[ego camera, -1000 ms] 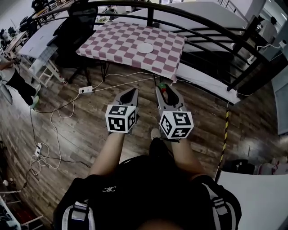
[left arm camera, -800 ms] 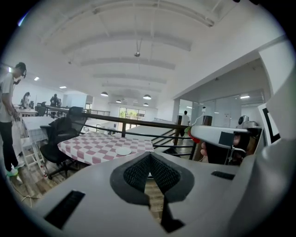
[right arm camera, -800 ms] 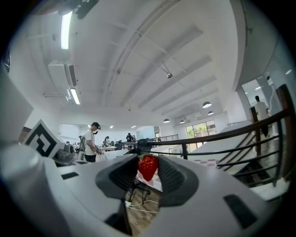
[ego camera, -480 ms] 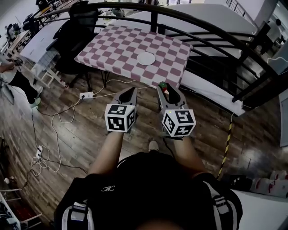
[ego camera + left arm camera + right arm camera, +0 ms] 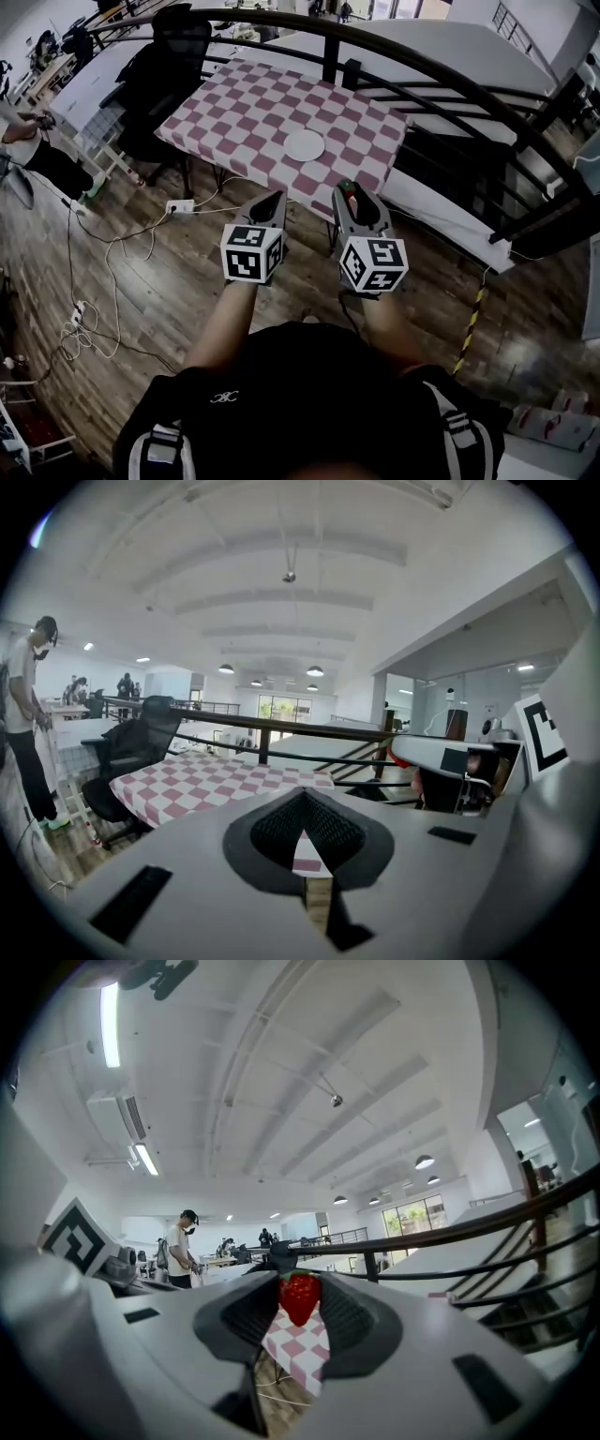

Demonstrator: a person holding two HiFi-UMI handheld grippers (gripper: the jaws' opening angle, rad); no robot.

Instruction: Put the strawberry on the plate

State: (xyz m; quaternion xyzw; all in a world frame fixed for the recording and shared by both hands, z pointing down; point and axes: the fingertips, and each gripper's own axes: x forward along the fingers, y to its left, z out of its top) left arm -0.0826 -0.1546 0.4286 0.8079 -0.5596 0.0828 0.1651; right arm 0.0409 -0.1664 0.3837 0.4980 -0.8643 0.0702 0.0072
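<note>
A white plate [image 5: 305, 144] lies near the middle of a table with a pink-and-white checked cloth [image 5: 253, 103], some way ahead of both grippers. My right gripper [image 5: 350, 190] is shut on a red strawberry [image 5: 350, 195] with a green top, held over the wooden floor just short of the table's near edge. In the right gripper view the strawberry [image 5: 300, 1297] sits pinched between the dark pads [image 5: 248, 1312]. My left gripper [image 5: 274, 199] is beside it, shut and with nothing in it; its tips [image 5: 302, 795] meet in a point, and the cloth [image 5: 216, 780] shows beyond.
A black curved railing [image 5: 441, 70] runs behind and to the right of the table. A black office chair [image 5: 169, 66] stands at the table's left. Cables and a power strip [image 5: 178, 205] lie on the wooden floor. A person [image 5: 37, 155] stands at far left.
The table and plate have come nearer and lower in the head view. Both grippers stay side by side, the right one still holding the strawberry.
</note>
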